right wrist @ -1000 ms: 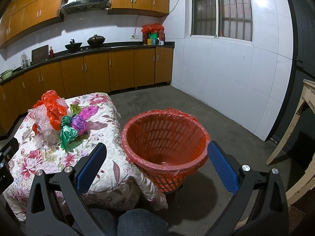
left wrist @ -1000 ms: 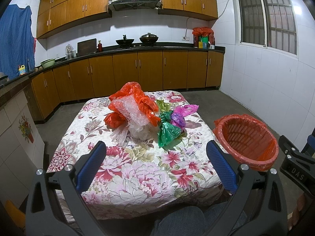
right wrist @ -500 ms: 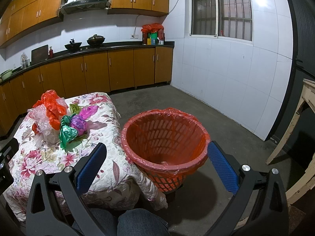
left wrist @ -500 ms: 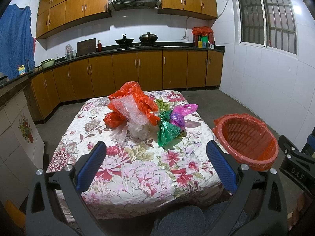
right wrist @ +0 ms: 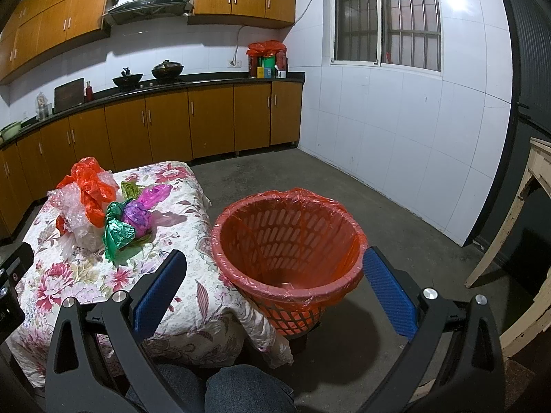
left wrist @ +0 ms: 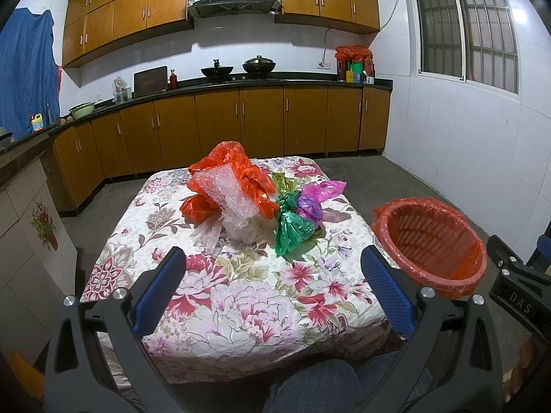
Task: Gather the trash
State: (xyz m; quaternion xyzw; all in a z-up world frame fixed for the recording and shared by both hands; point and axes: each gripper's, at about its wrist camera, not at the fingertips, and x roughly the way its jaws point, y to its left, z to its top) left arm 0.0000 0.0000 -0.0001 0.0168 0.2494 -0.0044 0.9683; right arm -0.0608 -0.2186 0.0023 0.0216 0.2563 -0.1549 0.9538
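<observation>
Kitchen cabinets ring the room, and before us stands the counter (left wrist: 241,309) under its flowered cloth, with the trash heaped toward its far edge. Just off its right edge sits the orange basket (right wrist: 289,241), lined with a red bag; as far as we can see inside, it holds nothing yet. So we judge the collecting not begun: the whole pile is left. It runs from the red bag (left wrist: 237,175) and the bubble wrap (left wrist: 234,203), down to the green bag (left wrist: 291,229), the purple bag (left wrist: 310,206) and the pink bag (left wrist: 327,189). Our left claw (left wrist: 273,289) and right claw (right wrist: 275,285) both stand wide, holding nothing, well short of the heap.
</observation>
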